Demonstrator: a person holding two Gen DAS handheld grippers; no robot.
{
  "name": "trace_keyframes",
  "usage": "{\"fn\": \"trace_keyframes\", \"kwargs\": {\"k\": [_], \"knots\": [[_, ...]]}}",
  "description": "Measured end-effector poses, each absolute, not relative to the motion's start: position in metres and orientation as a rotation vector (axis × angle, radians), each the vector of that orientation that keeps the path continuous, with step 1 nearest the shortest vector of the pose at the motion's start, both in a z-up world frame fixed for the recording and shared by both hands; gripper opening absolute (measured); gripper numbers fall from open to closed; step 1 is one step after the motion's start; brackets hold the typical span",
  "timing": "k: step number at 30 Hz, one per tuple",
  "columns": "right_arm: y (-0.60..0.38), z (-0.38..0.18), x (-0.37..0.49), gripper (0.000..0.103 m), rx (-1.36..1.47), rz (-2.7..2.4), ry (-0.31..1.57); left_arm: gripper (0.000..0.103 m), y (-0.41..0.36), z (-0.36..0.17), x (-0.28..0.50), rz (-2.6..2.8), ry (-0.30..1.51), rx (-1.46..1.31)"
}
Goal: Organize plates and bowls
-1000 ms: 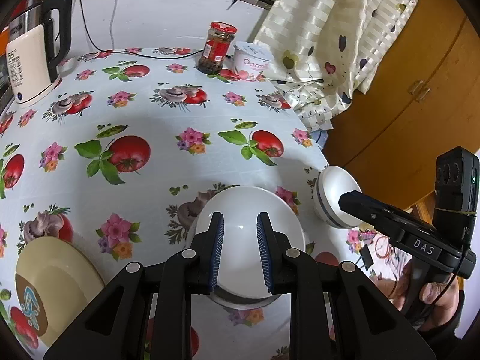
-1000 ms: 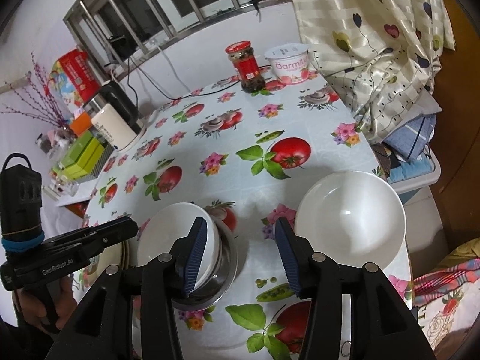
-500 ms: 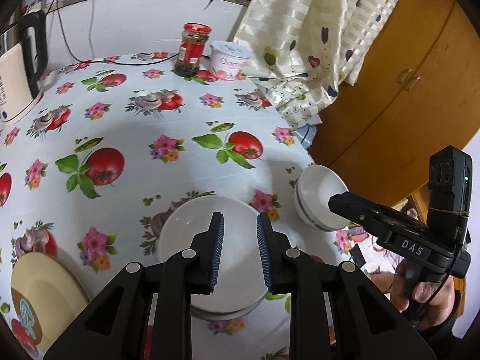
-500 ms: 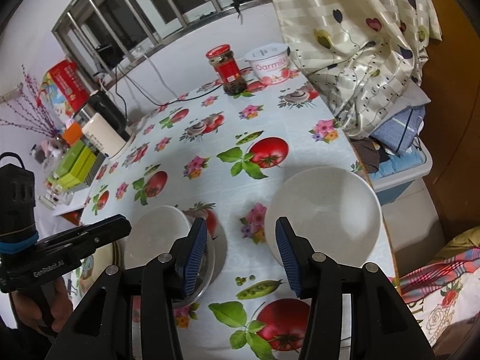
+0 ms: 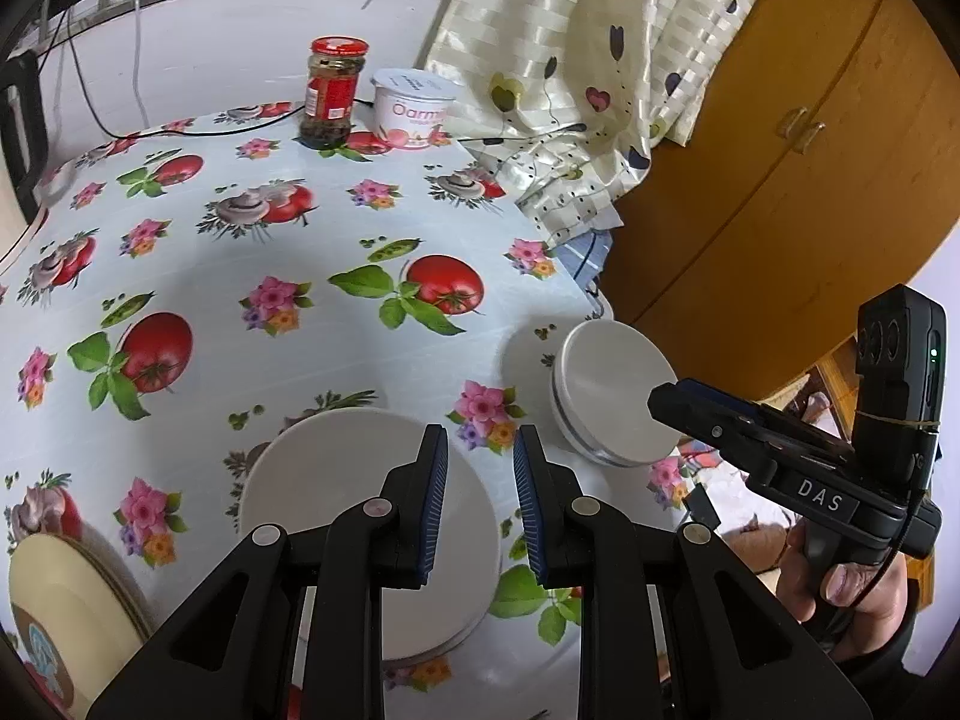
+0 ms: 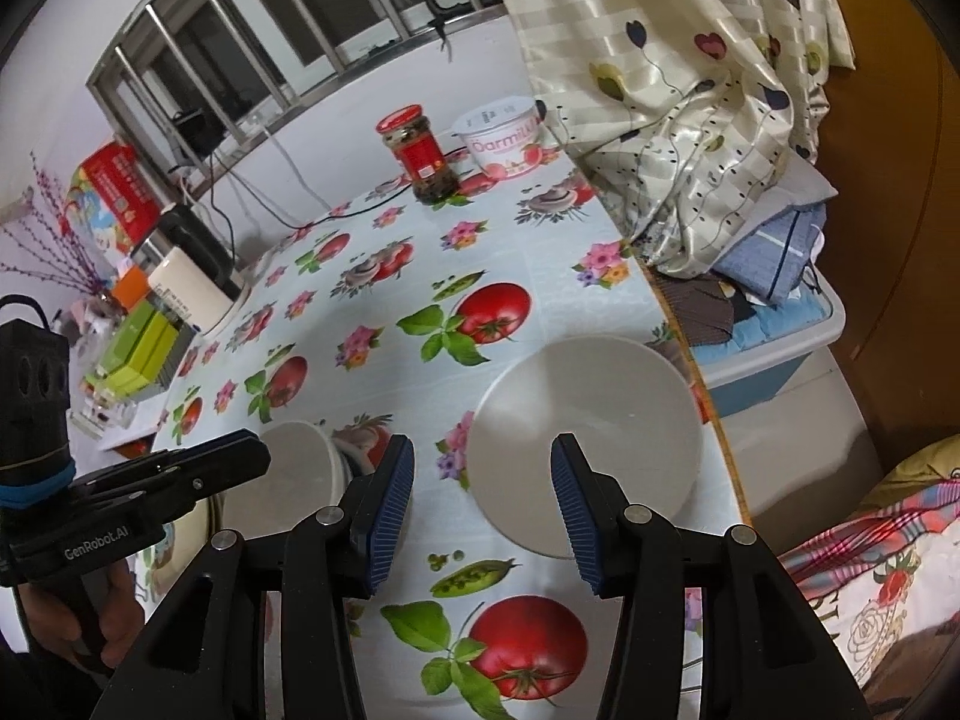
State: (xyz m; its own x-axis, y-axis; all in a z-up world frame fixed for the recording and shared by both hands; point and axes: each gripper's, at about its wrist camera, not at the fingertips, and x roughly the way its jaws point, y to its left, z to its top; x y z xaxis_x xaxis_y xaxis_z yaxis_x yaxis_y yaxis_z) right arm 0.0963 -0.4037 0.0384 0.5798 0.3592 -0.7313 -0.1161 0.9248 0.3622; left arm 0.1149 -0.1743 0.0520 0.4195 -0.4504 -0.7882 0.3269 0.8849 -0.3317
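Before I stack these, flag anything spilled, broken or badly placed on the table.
No spill or damage shows. One thing stands out: the white bowl sits close to the table's right edge, beside the open right gripper.

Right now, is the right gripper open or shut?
Open. The right gripper has its blue pads spread wide, holding nothing, with the white bowl sitting on the table beyond them.

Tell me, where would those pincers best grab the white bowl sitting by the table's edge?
Probably by its rim. The white bowl sits upright and far too wide to span, so one jaw should go inside the wall and one outside. The right gripper is open and hovers above the bowl's near side, so coming down onto the near rim looks simplest; the far side lies close to the table edge.
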Motion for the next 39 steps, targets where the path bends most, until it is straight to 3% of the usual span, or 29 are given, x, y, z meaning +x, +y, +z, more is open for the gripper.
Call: {"fn": "trace_keyframes", "kwargs": {"k": [39], "knots": [[-0.473,0.006,0.107,0.046,0.369,0.151,0.946,0.023,-0.25,0.014,0.149,-0.588,1.148,-0.113]]}}
